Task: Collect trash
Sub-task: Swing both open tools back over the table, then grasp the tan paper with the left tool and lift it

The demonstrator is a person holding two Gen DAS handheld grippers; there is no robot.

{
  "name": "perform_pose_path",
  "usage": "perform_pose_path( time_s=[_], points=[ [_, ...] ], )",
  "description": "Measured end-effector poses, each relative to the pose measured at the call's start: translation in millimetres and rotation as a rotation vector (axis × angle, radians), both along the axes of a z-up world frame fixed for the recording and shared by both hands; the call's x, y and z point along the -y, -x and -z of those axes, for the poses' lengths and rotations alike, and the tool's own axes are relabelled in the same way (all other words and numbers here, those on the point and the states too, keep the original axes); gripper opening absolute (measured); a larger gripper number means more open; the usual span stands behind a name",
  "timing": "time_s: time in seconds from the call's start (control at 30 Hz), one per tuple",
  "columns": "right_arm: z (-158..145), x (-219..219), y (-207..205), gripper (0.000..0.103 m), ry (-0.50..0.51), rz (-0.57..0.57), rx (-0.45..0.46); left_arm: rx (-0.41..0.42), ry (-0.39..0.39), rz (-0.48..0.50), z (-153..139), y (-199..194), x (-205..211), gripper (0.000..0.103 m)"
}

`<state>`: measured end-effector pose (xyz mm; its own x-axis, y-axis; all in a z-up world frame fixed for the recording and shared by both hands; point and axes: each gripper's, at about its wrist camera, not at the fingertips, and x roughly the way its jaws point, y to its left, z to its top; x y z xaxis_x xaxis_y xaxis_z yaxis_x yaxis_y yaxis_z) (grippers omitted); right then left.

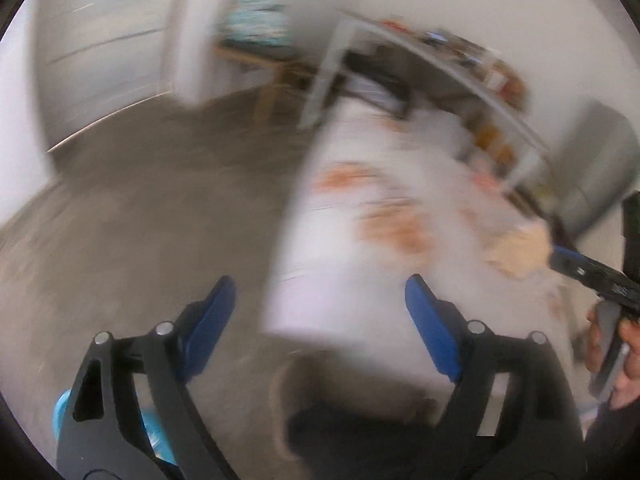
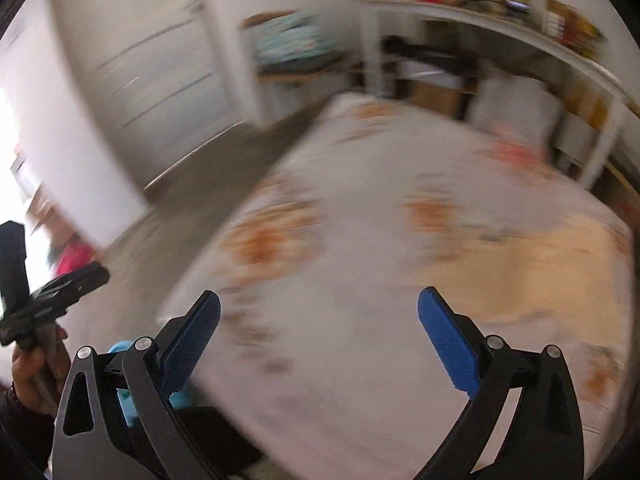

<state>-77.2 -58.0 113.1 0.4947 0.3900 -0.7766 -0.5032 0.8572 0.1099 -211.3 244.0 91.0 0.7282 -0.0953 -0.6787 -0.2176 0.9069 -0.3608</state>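
Both views are heavily smeared and no single piece of trash stands out. My left gripper [image 1: 320, 286] is open with nothing between its blue pads, above the near corner of a bed with a white, orange-flowered cover [image 1: 360, 208]. My right gripper [image 2: 320, 298] is open and empty over the same bed [image 2: 360, 240]. A pale peach crumpled thing [image 1: 520, 248] lies on the cover, seen larger in the right wrist view [image 2: 540, 264]. Something light blue [image 1: 64, 408] and a dark mass [image 1: 352, 432] sit under the left gripper; what they are I cannot tell.
Grey floor [image 1: 140, 220] runs left of the bed towards white doors [image 1: 104, 52]. A cluttered white shelf unit [image 1: 460, 68] stands behind the bed, a wooden stand with a teal item [image 1: 256, 28] beside it. A grey bin-like shape [image 1: 600, 168] is at right. A hand [image 1: 616, 344] grips the other tool.
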Motion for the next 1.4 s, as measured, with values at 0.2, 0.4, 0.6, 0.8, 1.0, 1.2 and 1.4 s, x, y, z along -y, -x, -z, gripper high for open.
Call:
perform_pose_path(
  time_s=[0.2, 0.4, 0.6, 0.8, 1.0, 1.2, 1.4],
  points=[
    [-12, 150, -46, 0.096, -0.018, 0.256, 0.064, 0.07, 0.019, 0.268, -25, -109, 140, 0.082],
    [4, 273, -69, 0.096, -0.094, 0.543, 0.06, 0.064, 0.063, 0.466, -22, -198, 268, 0.083],
    [38, 304, -80, 0.096, -0.104, 0.633, -0.002, 0.03, 0.043, 0.557, 7, -249, 342, 0.083],
    [51, 310, -79, 0.096, -0.115, 0.638, -0.029, -0.002, -0.012, 0.594, 27, -265, 370, 0.053],
    [51, 308, -76, 0.096, -0.12, 0.639, -0.041, -0.038, 0.029, 0.609, 39, -270, 364, 0.017],
    [52, 308, -75, 0.096, -0.121, 0.64, -0.039, 0.037, 0.046, 0.597, 20, -251, 347, 0.001],
    [55, 298, -82, 0.096, -0.116, 0.604, -0.029, 0.154, 0.043, 0.475, -13, -224, 302, 0.0]
  ],
)
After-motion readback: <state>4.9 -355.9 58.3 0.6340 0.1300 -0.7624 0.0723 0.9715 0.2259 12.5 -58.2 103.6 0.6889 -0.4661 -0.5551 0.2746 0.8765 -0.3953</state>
